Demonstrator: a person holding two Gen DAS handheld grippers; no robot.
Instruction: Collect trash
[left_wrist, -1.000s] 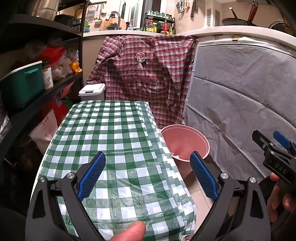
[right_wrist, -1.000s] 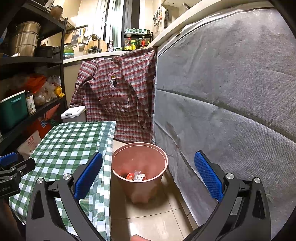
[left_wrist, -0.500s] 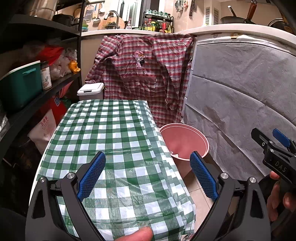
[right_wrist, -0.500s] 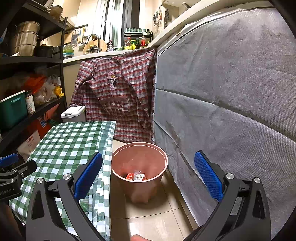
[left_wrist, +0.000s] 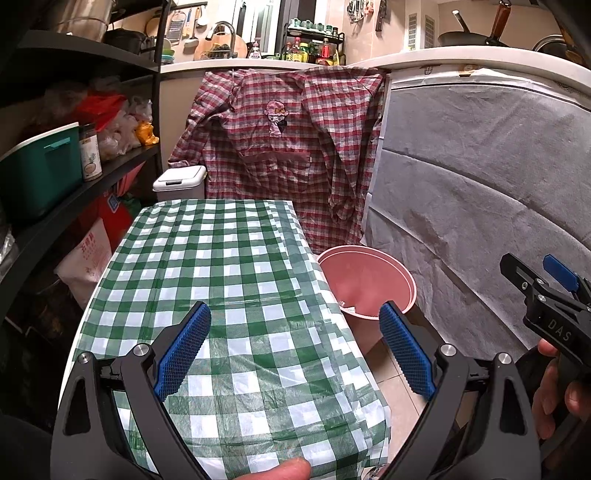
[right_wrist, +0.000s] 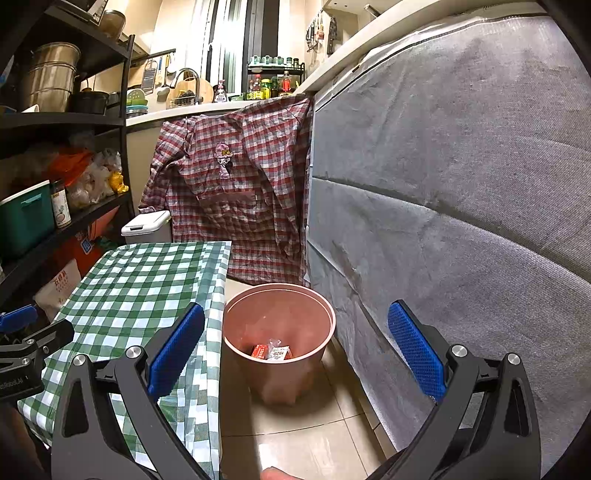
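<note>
Down at 12 o'clock from the right claw (right_wrist: 291, 350), on the tiled floor beside the counter (right_wrist: 140, 288), stands the pink bin (right_wrist: 317, 314), with the collected trash (right_wrist: 271, 351) lying at its bottom: a small red packet and crumpled clear wrappers. Both claws are spread wide and hold nothing; the left claw (left_wrist: 293, 354) hovers over the checked cloth, which shows no litter. Such scraps look light, thin and crushable, so a pinch across a wrapper's folded body should do. The bin's thin rim probably flexes. Room is tight: the counter's hanging cloth edge sits at 9 o'clock of the bin, a grey covered wall (right_wrist: 461, 184) at 3 o'clock.
</note>
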